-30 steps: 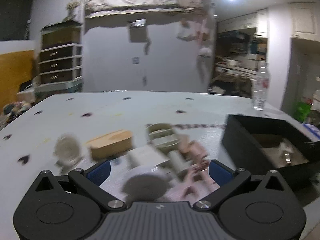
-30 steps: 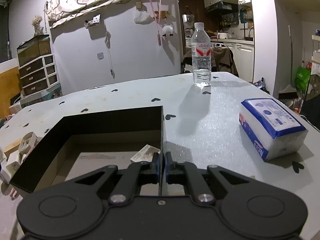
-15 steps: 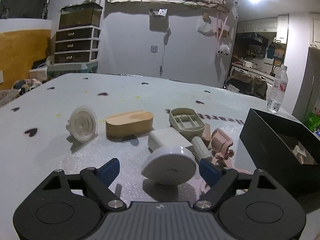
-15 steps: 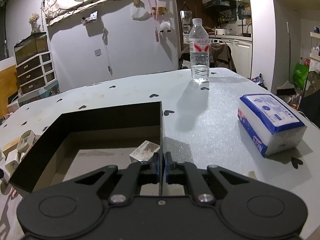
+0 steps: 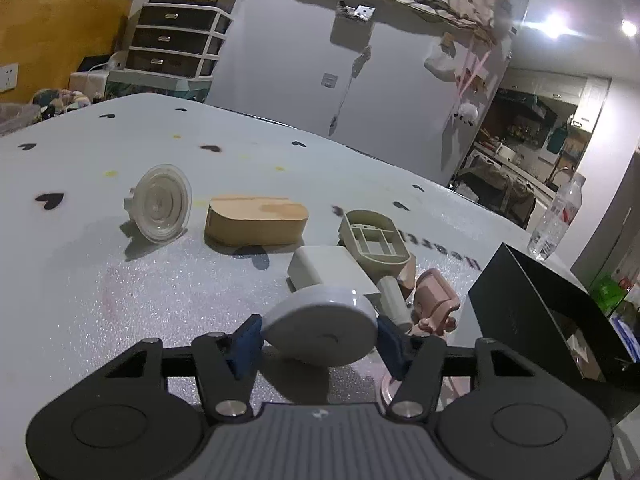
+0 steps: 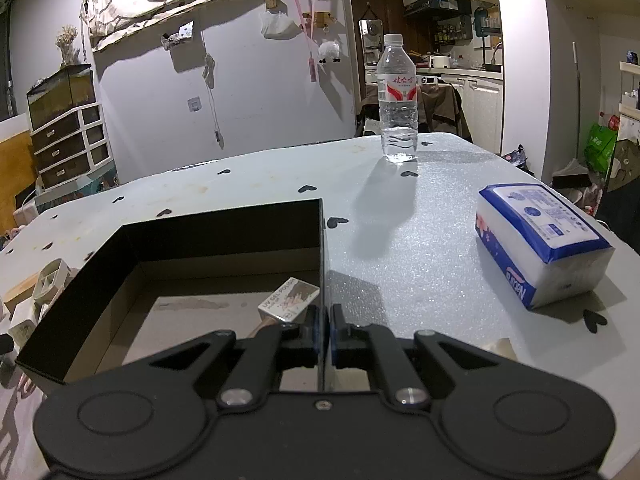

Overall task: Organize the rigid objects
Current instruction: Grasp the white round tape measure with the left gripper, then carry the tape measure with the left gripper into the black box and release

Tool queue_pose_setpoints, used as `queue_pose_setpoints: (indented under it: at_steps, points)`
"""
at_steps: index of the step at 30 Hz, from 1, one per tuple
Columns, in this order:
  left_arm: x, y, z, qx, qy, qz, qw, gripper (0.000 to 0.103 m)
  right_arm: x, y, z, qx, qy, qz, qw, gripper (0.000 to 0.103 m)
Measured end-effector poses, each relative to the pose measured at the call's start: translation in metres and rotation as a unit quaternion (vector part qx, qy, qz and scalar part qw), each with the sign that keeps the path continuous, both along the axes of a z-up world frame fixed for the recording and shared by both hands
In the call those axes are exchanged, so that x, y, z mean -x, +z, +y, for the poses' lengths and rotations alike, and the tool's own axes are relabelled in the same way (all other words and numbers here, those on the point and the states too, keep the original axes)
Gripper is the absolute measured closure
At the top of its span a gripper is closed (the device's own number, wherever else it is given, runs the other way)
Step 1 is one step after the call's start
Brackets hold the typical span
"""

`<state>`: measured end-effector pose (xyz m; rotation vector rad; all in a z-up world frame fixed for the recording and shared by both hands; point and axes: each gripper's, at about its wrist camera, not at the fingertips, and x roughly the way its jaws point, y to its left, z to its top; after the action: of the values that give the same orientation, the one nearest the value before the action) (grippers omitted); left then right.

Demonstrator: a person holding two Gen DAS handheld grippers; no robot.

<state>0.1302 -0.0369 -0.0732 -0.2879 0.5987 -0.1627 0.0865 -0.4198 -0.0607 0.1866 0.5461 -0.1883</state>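
Picking step: left gripper (image 5: pixel 318 338), jaws just closing, pads flanking the white round piece (image 5: pixel 322 330) on the table (image 5: pixel 80 264).
Next: lift, carry rightward.
Box: black box (image 6: pixel 224 232), wall pinched by right gripper (image 6: pixel 324 330).

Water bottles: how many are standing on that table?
1. The water bottle stands upright at the far edge of the table, beyond the black box. The left view shows the same bottle past the box. None other is visible.
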Motion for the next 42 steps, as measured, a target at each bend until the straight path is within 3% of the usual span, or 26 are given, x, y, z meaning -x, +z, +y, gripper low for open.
queue_pose_setpoints:
  at_steps: [5,9,13,18,24,29,32,36,42]
  points:
    - [0.002,0.002,-0.001,0.0,-0.002,-0.007,1.0,0.042,0.0,0.0,0.0,0.001,0.0,0.0,1.0,0.097]
    - [0.004,0.019,-0.006,0.002,-0.026,-0.038,0.999,0.042,0.001,-0.001,0.0,0.002,0.0,0.0,1.0,0.097]
    - [0.0,0.039,-0.027,0.016,-0.08,-0.062,0.9947,0.042,0.001,-0.001,0.001,0.005,-0.001,0.0,1.0,0.097]
    - [-0.014,0.052,-0.073,0.025,-0.165,-0.06,0.9842,0.042,0.001,-0.001,0.001,0.007,0.0,-0.001,1.0,0.097]
    - [-0.04,0.059,-0.136,0.019,-0.245,-0.011,0.9693,0.042,0.002,-0.001,0.0,0.001,0.001,-0.004,1.0,0.097]
    - [-0.066,0.055,-0.185,-0.013,-0.284,0.048,0.9575,0.042,0.003,-0.001,0.0,0.003,0.004,-0.005,1.0,0.097]
    - [-0.086,0.047,-0.21,-0.029,-0.292,0.094,0.9514,0.042,0.003,-0.001,0.0,0.003,0.005,-0.005,1.0,0.097]
    - [-0.101,0.047,-0.234,-0.071,-0.277,0.111,0.952,0.042,0.002,0.0,0.0,0.002,0.005,-0.004,1.0,0.097]
    - [-0.112,0.044,-0.262,-0.111,-0.294,0.139,0.9392,0.042,-0.001,0.001,0.0,0.006,0.011,0.005,1.0,0.097]
